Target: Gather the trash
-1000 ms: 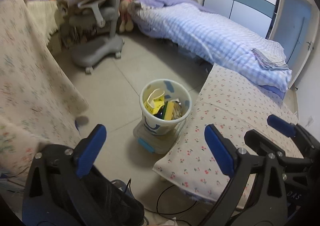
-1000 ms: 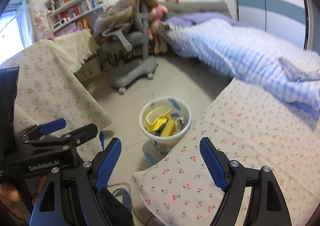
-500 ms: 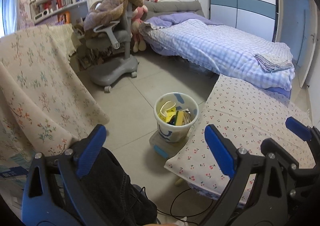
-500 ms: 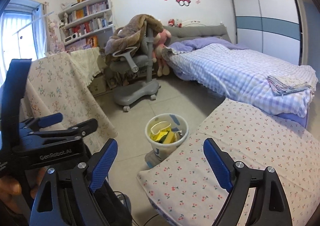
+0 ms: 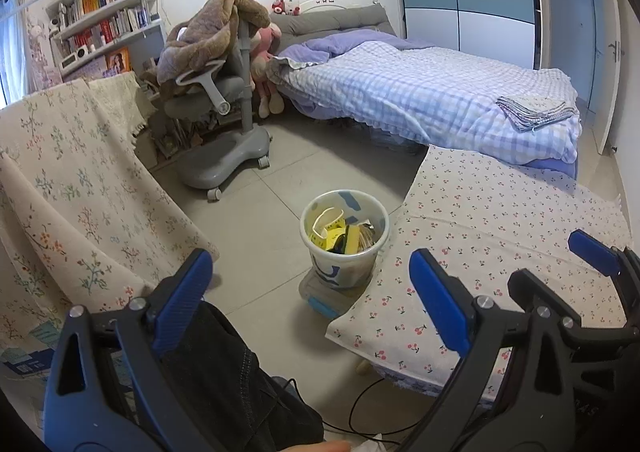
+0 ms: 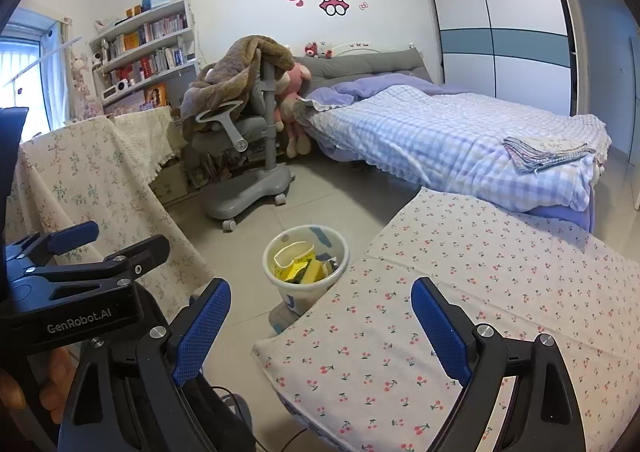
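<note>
A white trash bucket [image 5: 344, 240] stands on the floor beside the cherry-print table [image 5: 500, 219], holding yellow wrappers and other trash [image 5: 340, 236]. It also shows in the right wrist view [image 6: 306, 264]. My left gripper [image 5: 308, 292] is open and empty, held high and well back from the bucket. My right gripper [image 6: 320, 320] is open and empty above the near edge of the cherry-print table [image 6: 460, 292]. The left gripper also shows at the left of the right wrist view [image 6: 72, 252].
A grey rolling chair [image 5: 216, 107] draped with a brown blanket stands behind the bucket. A bed [image 5: 420, 91] with checked bedding fills the back right. A floral cloth [image 5: 72, 187] covers furniture on the left. Cables [image 5: 360, 412] lie on the floor near me.
Both grippers have risen and tilted up, so the bucket sits lower and farther off and the wall and wardrobe have come into view. Both stay open and empty.
</note>
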